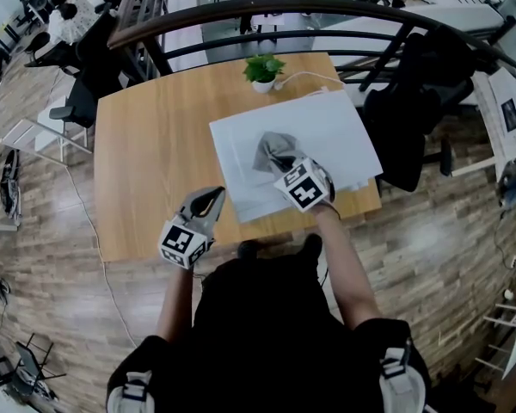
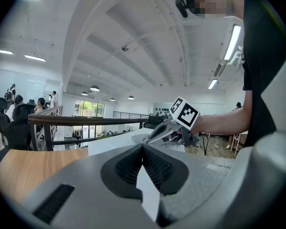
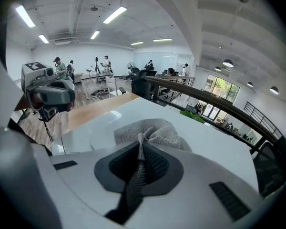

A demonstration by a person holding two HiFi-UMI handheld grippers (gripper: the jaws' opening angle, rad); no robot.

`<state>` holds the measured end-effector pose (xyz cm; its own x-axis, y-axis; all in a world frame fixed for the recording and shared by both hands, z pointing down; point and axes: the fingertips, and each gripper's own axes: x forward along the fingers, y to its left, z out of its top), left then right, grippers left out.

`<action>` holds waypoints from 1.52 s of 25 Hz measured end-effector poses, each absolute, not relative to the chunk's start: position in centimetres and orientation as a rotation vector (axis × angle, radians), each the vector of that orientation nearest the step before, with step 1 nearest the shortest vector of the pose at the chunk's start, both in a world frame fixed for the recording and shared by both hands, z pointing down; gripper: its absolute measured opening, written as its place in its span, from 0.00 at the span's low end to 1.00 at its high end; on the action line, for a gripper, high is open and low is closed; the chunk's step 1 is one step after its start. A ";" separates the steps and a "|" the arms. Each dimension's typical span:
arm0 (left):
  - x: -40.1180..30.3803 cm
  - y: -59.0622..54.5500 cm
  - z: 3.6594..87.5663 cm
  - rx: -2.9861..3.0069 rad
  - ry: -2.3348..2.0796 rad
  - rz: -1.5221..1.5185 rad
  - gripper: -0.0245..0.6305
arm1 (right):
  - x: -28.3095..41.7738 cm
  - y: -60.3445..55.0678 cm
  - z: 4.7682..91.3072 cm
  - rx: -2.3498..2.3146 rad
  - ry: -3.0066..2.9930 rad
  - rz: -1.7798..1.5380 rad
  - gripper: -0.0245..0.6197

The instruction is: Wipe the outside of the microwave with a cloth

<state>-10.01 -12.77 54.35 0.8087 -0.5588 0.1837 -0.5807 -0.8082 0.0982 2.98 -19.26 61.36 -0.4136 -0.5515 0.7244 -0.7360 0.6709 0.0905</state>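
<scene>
The left gripper (image 1: 211, 198) hovered over the table's (image 1: 150, 162) near edge, at 8 o'clock from the microwave (image 1: 331, 123), its jaws clenched on nothing; the grey cloth (image 1: 272, 148) lay bunched on the microwave's white top, its near fold pinched between the right gripper's (image 1: 285, 167) jaws; a plant (image 1: 263, 69) stood at the microwave's 12 o'clock.

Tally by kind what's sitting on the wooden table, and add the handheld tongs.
microwave: 1
cloth: 1
potted plant: 1
white cable: 1
tongs: 2 (left tongs, right tongs)
Total: 6
</scene>
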 end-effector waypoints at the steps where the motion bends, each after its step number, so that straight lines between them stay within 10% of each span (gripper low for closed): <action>1: -10.0 -12.8 54.4 2.843 -0.895 0.219 0.04 | 2.2 -19.2 61.4 0.976 -2.130 0.304 0.05; 38: -14.0 -14.9 54.7 2.843 -0.895 0.215 0.04 | -11.2 -20.1 61.8 0.713 -2.168 0.148 0.06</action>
<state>-13.96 -14.85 54.74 0.8114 -0.5555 0.1816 -0.5774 -0.8100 0.1023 -11.20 -20.08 61.84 -0.4953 -0.4409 0.7485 -0.5388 0.8318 0.1335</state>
